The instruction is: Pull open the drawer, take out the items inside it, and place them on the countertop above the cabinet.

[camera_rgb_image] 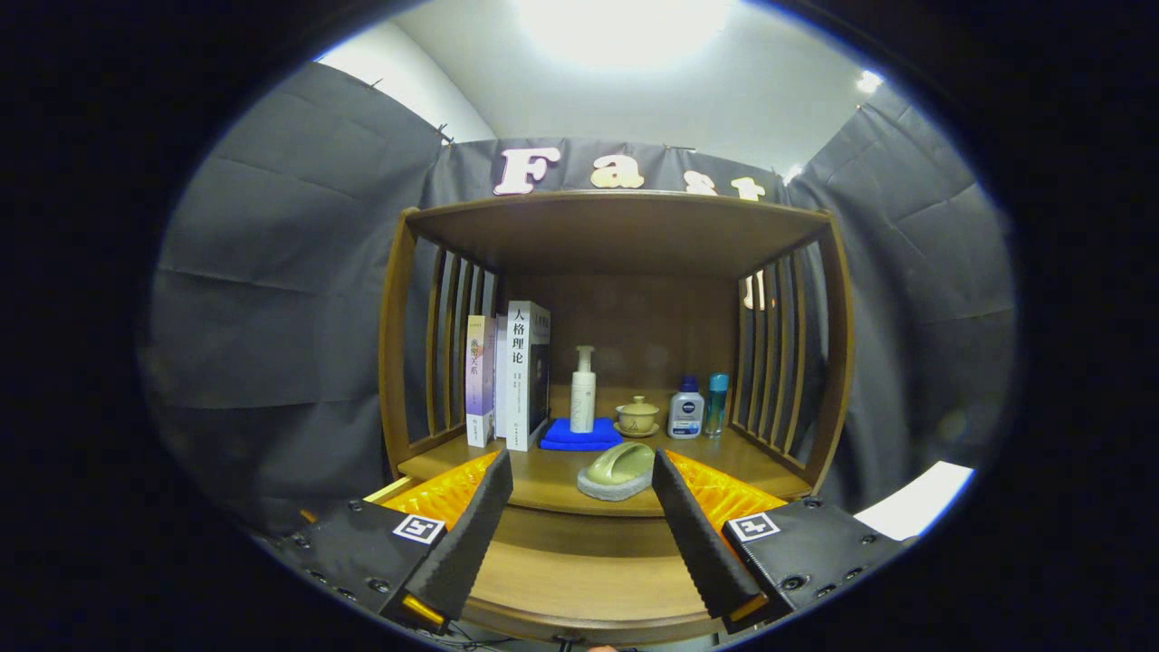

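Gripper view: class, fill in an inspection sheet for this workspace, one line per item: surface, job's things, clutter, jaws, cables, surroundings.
Surface: wooden countertop inside an open-fronted cabinet with slatted sides.
Job's things: drawer front below the countertop looks closed; contents hidden.
Clutter: books standing at one side, pump bottle on a blue cloth, lidded cup, two small bottles, green dish nearest the front edge.
Jaws: gripper open, holding nothing, the drawer front between its fingers.
Cables: a thin dark cable near the gripper's base.
Surroundings: grey cloth wall, white ceiling.
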Demonstrator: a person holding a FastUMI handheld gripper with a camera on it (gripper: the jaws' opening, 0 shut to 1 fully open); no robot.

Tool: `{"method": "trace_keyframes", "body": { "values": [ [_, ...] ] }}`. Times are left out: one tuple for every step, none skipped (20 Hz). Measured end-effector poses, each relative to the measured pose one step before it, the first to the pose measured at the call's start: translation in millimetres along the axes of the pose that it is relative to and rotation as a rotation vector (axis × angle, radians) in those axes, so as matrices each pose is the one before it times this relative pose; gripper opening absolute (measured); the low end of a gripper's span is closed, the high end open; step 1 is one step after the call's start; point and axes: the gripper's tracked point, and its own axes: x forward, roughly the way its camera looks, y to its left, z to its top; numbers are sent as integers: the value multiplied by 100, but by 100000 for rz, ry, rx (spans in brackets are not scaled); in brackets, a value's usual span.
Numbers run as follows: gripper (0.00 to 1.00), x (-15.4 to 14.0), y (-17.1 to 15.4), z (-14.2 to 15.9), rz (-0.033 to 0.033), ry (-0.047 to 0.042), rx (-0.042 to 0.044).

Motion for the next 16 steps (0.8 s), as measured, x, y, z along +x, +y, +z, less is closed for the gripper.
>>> {"method": "trace_keyframes", "body": {
  "values": [
    [98, -523, -120, -235, -682, -1012, -807],
    [98, -530, 16, -342, -246, -333, -632],
    [98, -774, 218, -713, 351, 852, -401],
    [98, -639, 255, -522, 456, -243, 642],
    [98, -586, 122, -351, 165, -949, 267],
    [98, -471, -120, -367, -671, -1066, -367],
    [98, -573, -10, -516, -25, -343, -51],
    [99, -475, 137, -791, 263, 802, 439],
    [99, -482, 14, -647, 187, 864, 939],
    [100, -434, -80, -723, -232, 1076, 497],
    [100, -368, -289, -709, -683, 895, 100],
    [100, -259, -68, -641, -291, 605, 83],
    [100, -254, 70, -820, 200, 1179, -181],
    [100, -283, 131, -903, 416, 1710, -288],
    [100, -315, -63, -862, -213, 1485, -432],
    [100, -274, -20, -706, 114, 1505, -438]
  ]
}}
